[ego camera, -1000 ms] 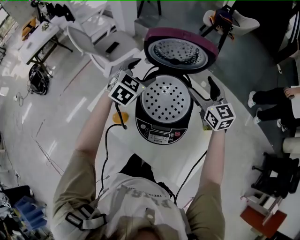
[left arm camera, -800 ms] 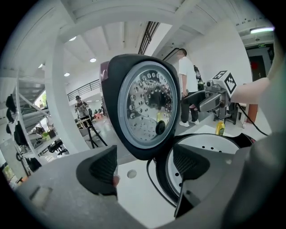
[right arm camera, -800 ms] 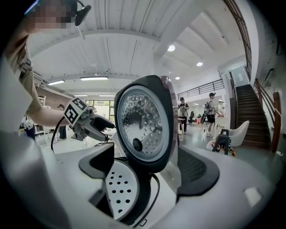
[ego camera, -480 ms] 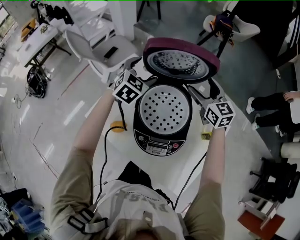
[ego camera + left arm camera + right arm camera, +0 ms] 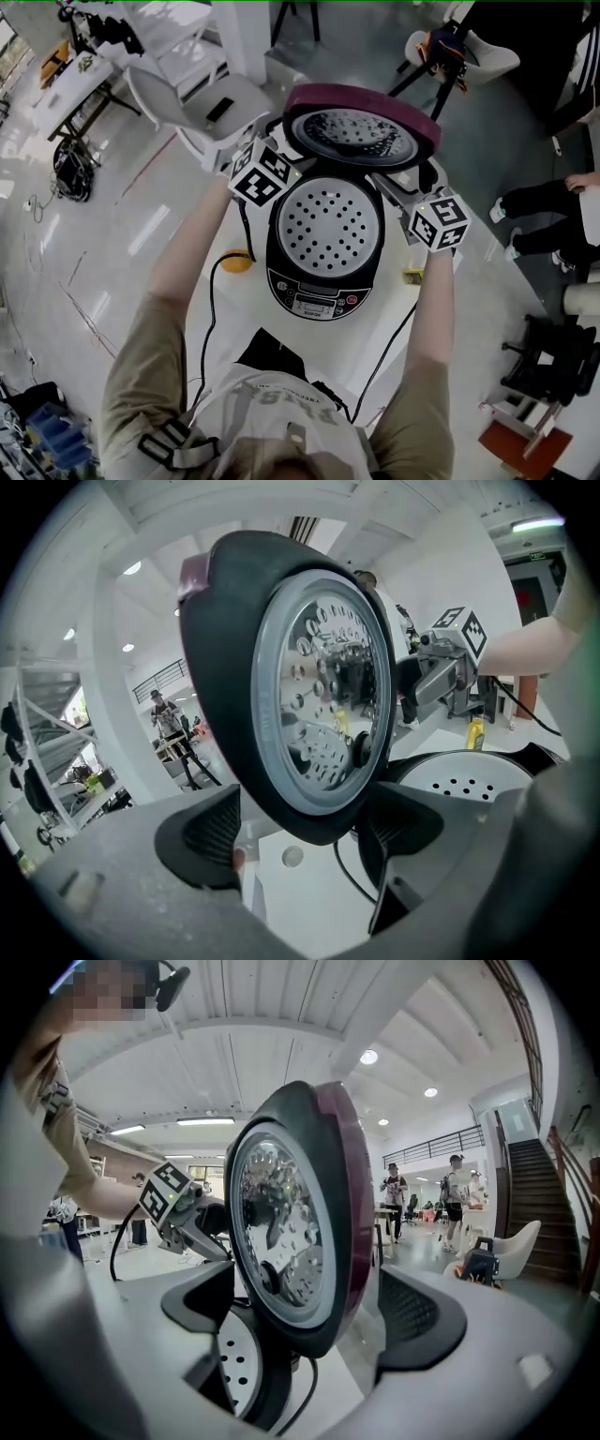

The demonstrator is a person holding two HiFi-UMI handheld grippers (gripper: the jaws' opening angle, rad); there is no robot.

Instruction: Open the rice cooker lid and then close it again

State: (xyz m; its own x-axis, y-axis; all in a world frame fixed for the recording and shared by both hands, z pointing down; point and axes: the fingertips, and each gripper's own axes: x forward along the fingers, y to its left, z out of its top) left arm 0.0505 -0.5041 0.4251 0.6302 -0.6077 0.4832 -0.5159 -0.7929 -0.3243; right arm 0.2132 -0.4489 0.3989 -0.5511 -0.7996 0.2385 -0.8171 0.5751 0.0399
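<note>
The round white desk (image 5: 323,339) is carrying the black rice cooker (image 5: 319,281) at its middle. The cooker's maroon-topped lid (image 5: 361,127) is standing raised at the cooker's far edge. Its shiny dimpled underside is facing the person, above the perforated steamer plate (image 5: 326,223) filling the cooker's mouth. The left tongs (image 5: 302,829) are straddling the lid's rim on the cooker's left side, and the right tongs (image 5: 307,1309) on its right. Both have just been opening, and their pads are standing clear of the rim between them. 1 small yellow object (image 5: 236,261) is lying just left of the cooker.
</note>
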